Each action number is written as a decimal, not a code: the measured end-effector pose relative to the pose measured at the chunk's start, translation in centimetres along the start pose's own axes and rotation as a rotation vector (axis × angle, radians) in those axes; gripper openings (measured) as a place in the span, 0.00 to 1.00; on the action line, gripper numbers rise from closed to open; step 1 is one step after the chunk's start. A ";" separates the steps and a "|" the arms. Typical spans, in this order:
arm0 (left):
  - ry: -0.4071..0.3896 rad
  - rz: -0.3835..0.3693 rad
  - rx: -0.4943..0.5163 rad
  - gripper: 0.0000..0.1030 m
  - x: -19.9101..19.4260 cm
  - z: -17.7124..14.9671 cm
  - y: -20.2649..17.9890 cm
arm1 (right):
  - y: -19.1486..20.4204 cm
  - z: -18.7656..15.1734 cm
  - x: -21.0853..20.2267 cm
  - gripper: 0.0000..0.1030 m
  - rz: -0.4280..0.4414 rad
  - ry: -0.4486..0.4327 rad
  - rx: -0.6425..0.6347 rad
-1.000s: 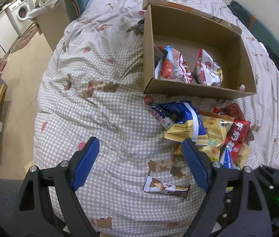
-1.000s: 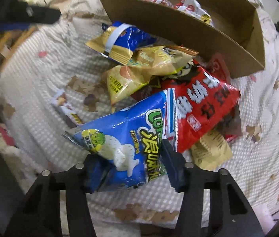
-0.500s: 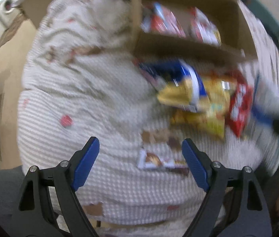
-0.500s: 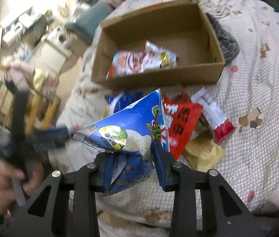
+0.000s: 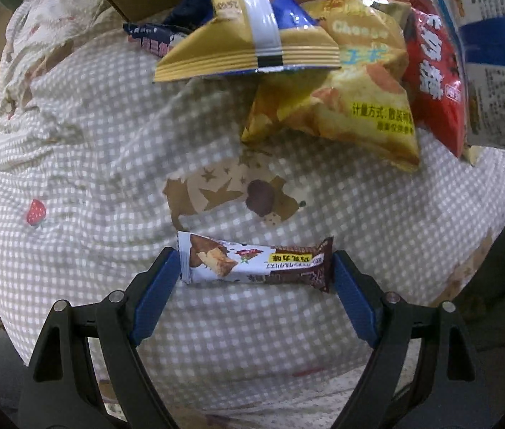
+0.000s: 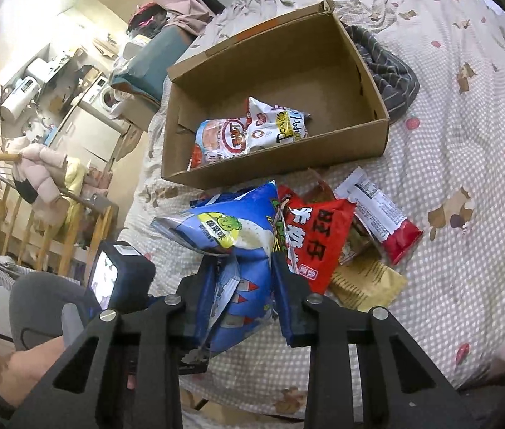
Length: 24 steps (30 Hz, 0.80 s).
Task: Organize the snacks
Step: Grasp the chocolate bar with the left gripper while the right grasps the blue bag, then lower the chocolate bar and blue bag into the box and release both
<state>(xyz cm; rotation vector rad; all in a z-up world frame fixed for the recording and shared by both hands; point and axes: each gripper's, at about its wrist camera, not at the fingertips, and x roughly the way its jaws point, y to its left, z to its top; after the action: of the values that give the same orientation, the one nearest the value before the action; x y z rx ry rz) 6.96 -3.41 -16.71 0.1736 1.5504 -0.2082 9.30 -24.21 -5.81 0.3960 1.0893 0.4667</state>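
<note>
Two pickups are in hand at once. The blue chip bag is pinched by the right tool, lifted above the snack pile, just short of the cardboard box. The chocolate bar is bracketed by the left tool, whose fingers are spread wide with one blue pad at each end of the wrapper; whether the pads touch it cannot be told. No squeeze is seen yet.

Judged stage: early. Only two packets are seen inside the box; most snacks lie outside it on the bed, just in front of the box's near wall.

Next move, judged: the blue chip bag needs to be carried forward over the near wall of the box and released. For the bar, the left tool needs to be closed, but the grip would fall along the bar's length, so buckling of the wrapper is likely; a turn of the wrist to take it across its short side may serve better.

Orientation: the bar's long axis is laid across the left wrist view, left to right, roughly parallel to the box's near wall, white end left, brown end right. It lies flat, on the side of the pile away from the box, apart from the yellow cheese bag. The blue chip bag's long axis is pointed up and away from the right tool, toward the box, held by its lower end.
</note>
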 end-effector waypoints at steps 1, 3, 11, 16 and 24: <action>-0.008 -0.003 0.005 0.75 -0.1 0.0 -0.1 | 0.0 0.0 0.0 0.30 -0.005 0.002 0.000; -0.019 -0.004 0.007 0.67 -0.4 0.2 -0.2 | -0.2 0.0 0.2 0.28 -0.002 0.010 0.007; -0.120 -0.011 -0.018 0.58 -3.5 0.3 1.0 | 0.1 -0.1 -0.4 0.22 0.025 -0.015 -0.004; -0.208 -0.017 -0.074 0.58 -5.7 0.3 2.4 | 0.1 0.0 -1.7 0.21 0.064 -0.067 0.004; -0.335 -0.021 -0.210 0.59 -9.8 -0.4 4.6 | 0.8 1.2 -5.0 0.20 0.123 -0.187 -0.008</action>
<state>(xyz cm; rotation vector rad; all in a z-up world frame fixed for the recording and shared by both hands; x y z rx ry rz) 7.62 1.42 -6.97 -0.0424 1.2314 -0.0839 8.31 -26.38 -1.17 0.4919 0.8853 0.5318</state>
